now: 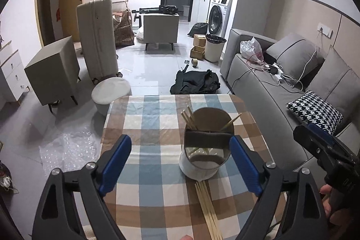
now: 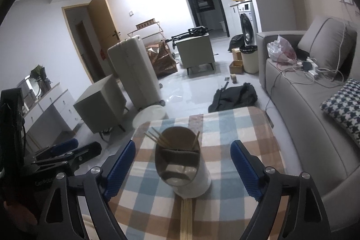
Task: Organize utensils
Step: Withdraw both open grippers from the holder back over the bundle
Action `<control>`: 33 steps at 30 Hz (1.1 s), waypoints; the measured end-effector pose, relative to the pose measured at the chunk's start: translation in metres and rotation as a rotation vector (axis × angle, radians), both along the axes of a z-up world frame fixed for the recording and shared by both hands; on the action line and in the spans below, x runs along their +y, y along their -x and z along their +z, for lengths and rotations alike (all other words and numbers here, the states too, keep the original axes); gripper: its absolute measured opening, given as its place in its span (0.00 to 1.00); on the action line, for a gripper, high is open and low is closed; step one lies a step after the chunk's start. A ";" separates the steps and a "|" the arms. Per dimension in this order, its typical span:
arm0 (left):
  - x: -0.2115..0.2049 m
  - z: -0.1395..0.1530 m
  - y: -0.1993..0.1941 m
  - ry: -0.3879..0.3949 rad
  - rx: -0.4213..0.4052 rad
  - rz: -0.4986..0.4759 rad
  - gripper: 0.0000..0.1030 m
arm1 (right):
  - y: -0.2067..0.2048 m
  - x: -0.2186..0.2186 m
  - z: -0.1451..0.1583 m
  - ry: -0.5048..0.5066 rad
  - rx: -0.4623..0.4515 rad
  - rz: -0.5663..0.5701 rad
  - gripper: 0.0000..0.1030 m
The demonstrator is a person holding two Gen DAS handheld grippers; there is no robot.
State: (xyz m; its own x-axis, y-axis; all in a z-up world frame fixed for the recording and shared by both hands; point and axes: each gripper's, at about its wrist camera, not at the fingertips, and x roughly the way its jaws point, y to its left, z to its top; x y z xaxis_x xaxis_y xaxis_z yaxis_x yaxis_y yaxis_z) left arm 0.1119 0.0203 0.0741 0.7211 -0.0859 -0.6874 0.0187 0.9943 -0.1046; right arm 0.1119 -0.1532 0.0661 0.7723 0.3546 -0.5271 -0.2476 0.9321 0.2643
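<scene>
Partly done: several chopsticks already stand in the holder, which sits ahead between the left tongs. A bundle of chopsticks still lies on the table just nearer than the holder, and both the left and right tongs are spread apart, holding nothing.

One white utensil holder near the middle of the checked tabletop, several chopsticks standing inside. One bundle of loose chopsticks toward the near edge, exact number unclear. Two grippers, left and right.
</scene>
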 end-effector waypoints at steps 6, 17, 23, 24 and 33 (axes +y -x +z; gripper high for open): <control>-0.004 -0.008 0.012 -0.021 -0.017 0.013 0.90 | 0.017 -0.003 -0.011 0.015 0.007 -0.004 0.91; -0.016 -0.051 0.026 -0.022 0.027 -0.021 0.90 | 0.032 -0.006 -0.055 0.053 0.079 0.022 0.95; -0.007 -0.077 0.022 -0.021 0.090 0.020 0.90 | 0.034 -0.005 -0.084 0.084 0.137 0.030 0.95; -0.006 -0.079 0.023 -0.024 0.094 0.022 0.90 | 0.032 -0.005 -0.090 0.088 0.159 0.029 0.95; 0.020 -0.100 0.014 0.006 0.188 0.085 0.90 | 0.006 0.004 -0.130 0.106 0.306 0.038 0.81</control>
State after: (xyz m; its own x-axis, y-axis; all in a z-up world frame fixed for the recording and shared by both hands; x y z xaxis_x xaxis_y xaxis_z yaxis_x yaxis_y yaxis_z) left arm 0.0979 0.0400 -0.0257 0.5848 -0.0349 -0.8104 -0.0858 0.9908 -0.1046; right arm 0.1063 -0.1490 -0.0638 0.5596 0.3112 -0.7681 -0.2067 0.9499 0.2342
